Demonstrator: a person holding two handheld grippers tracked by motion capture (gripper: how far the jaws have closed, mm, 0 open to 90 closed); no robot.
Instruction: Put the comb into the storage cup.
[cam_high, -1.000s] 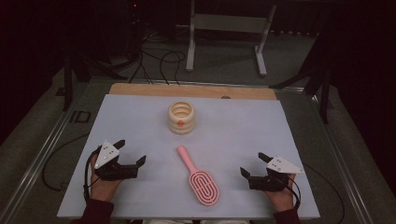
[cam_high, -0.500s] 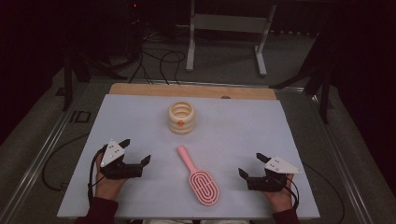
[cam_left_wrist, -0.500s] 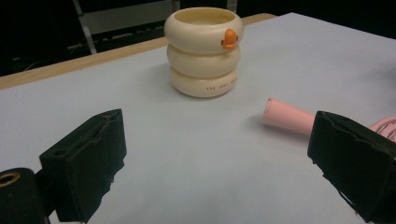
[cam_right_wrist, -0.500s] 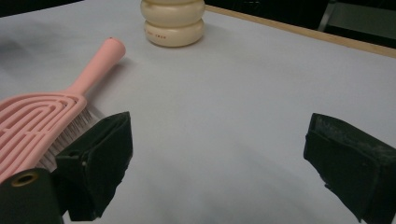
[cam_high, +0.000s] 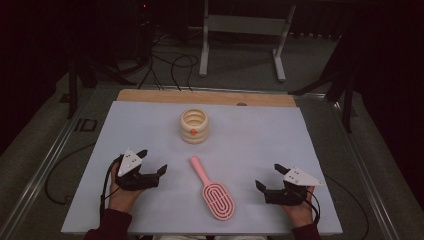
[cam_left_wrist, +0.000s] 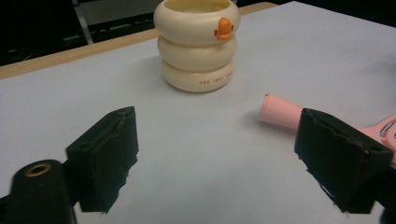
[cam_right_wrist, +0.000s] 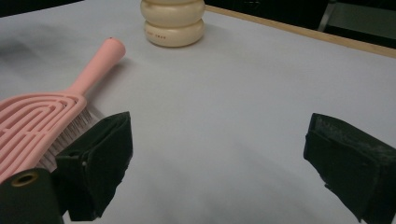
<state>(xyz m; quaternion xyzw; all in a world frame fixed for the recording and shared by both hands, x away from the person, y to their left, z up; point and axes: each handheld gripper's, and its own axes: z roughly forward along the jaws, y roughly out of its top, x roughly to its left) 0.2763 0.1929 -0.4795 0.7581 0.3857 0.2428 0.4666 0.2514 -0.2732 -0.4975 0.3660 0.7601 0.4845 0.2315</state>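
Note:
A pink hairbrush (cam_high: 215, 191) lies flat near the table's front middle, handle pointing up and left; it appears again as the hairbrush (cam_right_wrist: 44, 116) and the handle tip (cam_left_wrist: 280, 110). A cream ribbed ring-shaped holder (cam_high: 194, 126) with a small orange knob stands behind it, also seen as the holder (cam_left_wrist: 197, 42) and the holder (cam_right_wrist: 173, 21). My left gripper (cam_high: 153, 163) rests on the table left of the brush, open and empty. My right gripper (cam_high: 270, 176) rests right of the brush, open and empty.
A pale sheet covers the table (cam_high: 260, 135), with a wooden strip (cam_high: 200, 96) along its far edge. Beyond the table stand a white metal frame (cam_high: 245, 35) and loose cables (cam_high: 165, 65) on the floor.
The left gripper has shifted slightly right and toward the front, nearer the brush. The right gripper has barely moved.

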